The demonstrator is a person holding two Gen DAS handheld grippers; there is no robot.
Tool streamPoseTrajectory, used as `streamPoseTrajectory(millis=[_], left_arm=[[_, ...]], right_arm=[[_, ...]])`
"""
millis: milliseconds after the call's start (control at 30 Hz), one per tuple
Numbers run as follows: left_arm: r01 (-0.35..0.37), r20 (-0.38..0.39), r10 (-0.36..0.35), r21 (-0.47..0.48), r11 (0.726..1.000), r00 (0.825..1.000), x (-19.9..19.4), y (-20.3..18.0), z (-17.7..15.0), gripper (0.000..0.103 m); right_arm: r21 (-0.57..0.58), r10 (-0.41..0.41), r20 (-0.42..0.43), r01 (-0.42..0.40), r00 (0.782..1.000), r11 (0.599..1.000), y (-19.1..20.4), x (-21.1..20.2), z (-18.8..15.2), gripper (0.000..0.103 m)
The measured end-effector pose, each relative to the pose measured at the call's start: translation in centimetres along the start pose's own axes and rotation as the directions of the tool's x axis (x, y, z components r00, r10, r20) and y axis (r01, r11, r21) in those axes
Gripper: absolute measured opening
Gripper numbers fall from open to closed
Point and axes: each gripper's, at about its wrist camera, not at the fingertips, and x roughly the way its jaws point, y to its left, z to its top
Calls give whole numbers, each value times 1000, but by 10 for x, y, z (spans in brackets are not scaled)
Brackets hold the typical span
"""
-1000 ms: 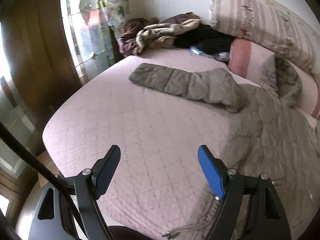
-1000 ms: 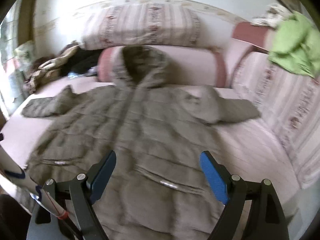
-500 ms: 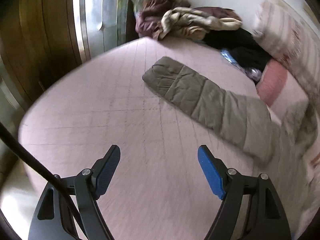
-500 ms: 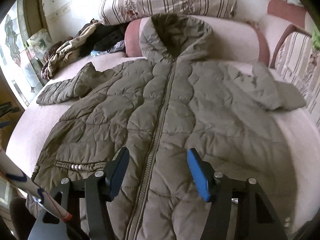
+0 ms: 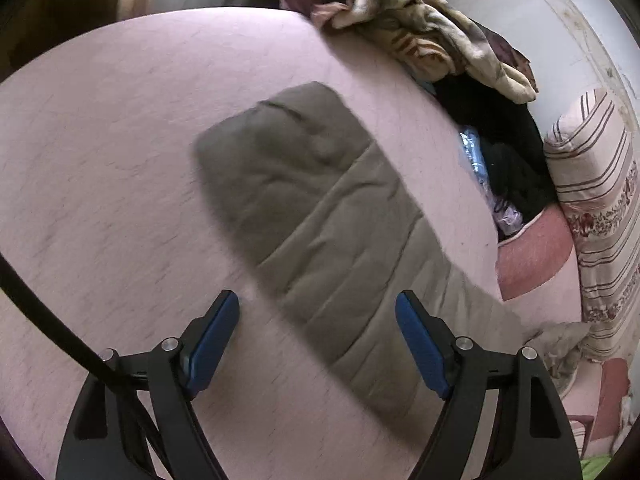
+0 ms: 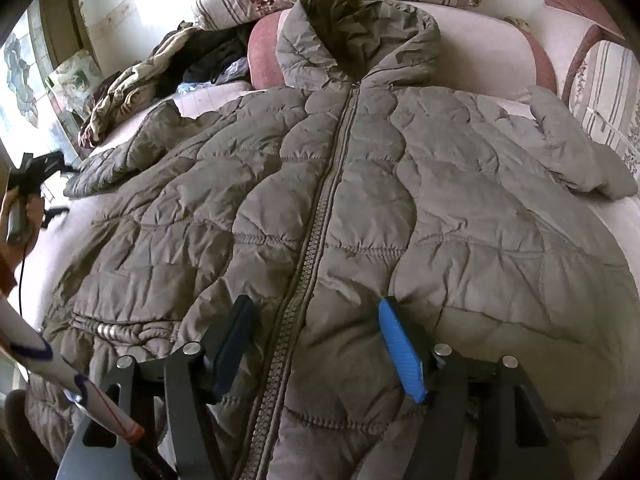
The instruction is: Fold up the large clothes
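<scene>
Bedding (image 5: 100, 160) in pale pink takes up most of both views, and a quilted olive jacket (image 6: 400, 220) lies spread face up across it, zipped, with its hood (image 6: 356, 36) propped against the pink bolster (image 6: 262, 52) at the head end. Bulk is the chief risk: a padded coat this large will likely spring back or slide on the smooth cover when one part is lifted, so a fold could come out crooked. One sleeve (image 5: 320, 216) stretches flat toward the left bed edge, and the other sleeve (image 6: 576, 160) lies bunched near the striped cushion (image 6: 608, 92), which could leave the two sides uneven. A heap of other clothes (image 5: 432, 32) sits at the far corner, near enough that a swung sleeve might drag into it. The zipper (image 6: 316, 232) runs down the middle and could buckle if the body is folded off-centre. The left gripper (image 5: 318, 340) hovers with its jaws wide apart over the sleeve's lower part, holding nothing; blur here suggests movement, and a pinch on slippery puffed fabric may catch only the outer layer. The right gripper (image 6: 312, 344) also stands open and straddles the zipper low on the front, apparently close to the cloth, though contact cannot be judged.
</scene>
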Motion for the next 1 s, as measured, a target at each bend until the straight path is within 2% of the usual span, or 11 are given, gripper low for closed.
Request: streamPoseTrajectory(millis=[133, 200, 233, 267, 367, 467, 567, 667, 800, 933, 1000], left_arm=[[-54, 19, 54, 5, 999, 998, 19, -16, 15, 86], [-164, 25, 163, 68, 984, 986, 23, -31, 14, 59], [-223, 15, 223, 124, 967, 975, 26, -41, 12, 26], [-224, -2, 227, 152, 963, 974, 26, -46, 10, 12], [-208, 17, 209, 214, 954, 978, 7, -73, 0, 9], [-131, 32, 127, 292, 947, 991, -23, -112, -16, 8], [-24, 19, 18, 393, 919, 1000, -54, -166, -43, 8], [85, -21, -86, 504, 860, 996, -79, -229, -90, 8], [249, -140, -206, 605, 756, 968, -95, -300, -164, 7], [309, -233, -204, 702, 642, 951, -95, -351, -254, 11], [326, -273, -183, 718, 615, 945, -97, -357, -282, 17]], right_arm=[[-6, -3, -2, 3, 1000, 1000, 0, 5, -1, 73], [-6, -2, -5, 2, 1000, 1000, 0, 8, -1, 74], [-7, -3, -6, 3, 1000, 1000, 0, 9, -1, 75], [-9, -3, -7, 3, 1000, 1000, 0, 10, -1, 76], [-12, 1, -8, -1, 1000, 1000, 0, 12, -1, 77], [-10, 6, -5, -6, 1000, 1000, -1, 12, -1, 77], [-7, 10, -1, -10, 1000, 1000, -1, 12, -1, 77], [0, 19, 5, -19, 1000, 1000, -3, 11, -2, 77], [15, 30, 19, -30, 999, 999, -4, 8, -3, 77], [94, 55, 52, -60, 997, 994, -18, -5, -4, 75], [149, 60, 67, -69, 996, 986, -29, -14, -6, 75]])
